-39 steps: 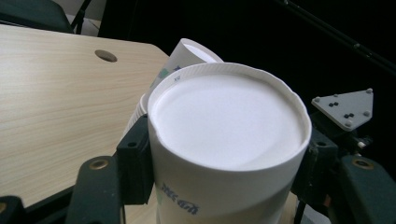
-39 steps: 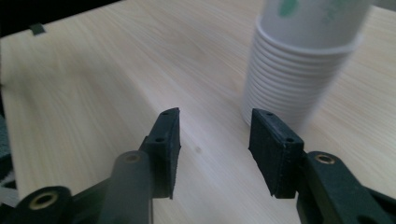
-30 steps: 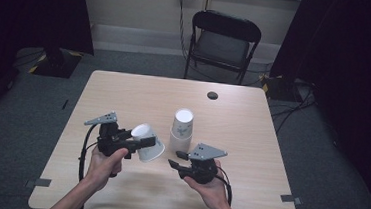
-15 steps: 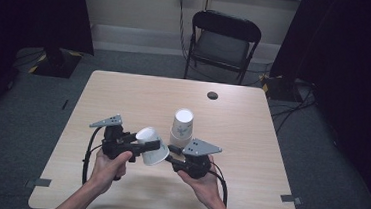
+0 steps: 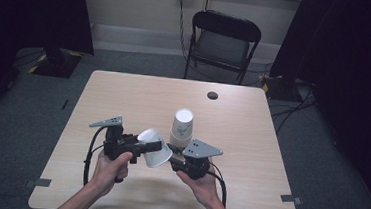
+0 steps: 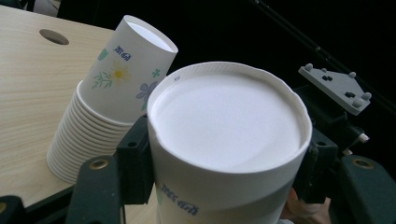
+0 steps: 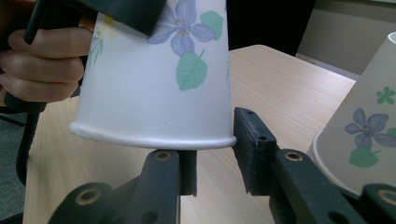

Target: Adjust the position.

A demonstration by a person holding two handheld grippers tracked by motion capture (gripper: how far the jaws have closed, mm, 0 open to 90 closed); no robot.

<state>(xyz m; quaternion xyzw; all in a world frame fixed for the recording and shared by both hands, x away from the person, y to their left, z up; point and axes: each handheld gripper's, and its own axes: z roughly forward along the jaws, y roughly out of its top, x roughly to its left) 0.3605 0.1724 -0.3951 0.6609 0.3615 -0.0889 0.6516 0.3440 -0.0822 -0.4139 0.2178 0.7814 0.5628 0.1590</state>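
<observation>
A flowered paper cup lies tilted in my left gripper, which is shut on its sides; in the left gripper view its white base faces the camera between the jaws. My right gripper is at the cup's open end. Its jaws have just been closing, and in the right gripper view the rim's edge sits just above the gap of the gripper; I see no pad pressing on it. A stack of the same cups stands upside down just behind both grippers.
The wooden table has a dark round hole near its far edge. A black folding chair stands beyond the table. Cables lie on the floor at the back right.
The two hands have come together: the left gripper carried the cup to the right, and the right gripper moved left up to the cup's rim, its jaws narrower.
</observation>
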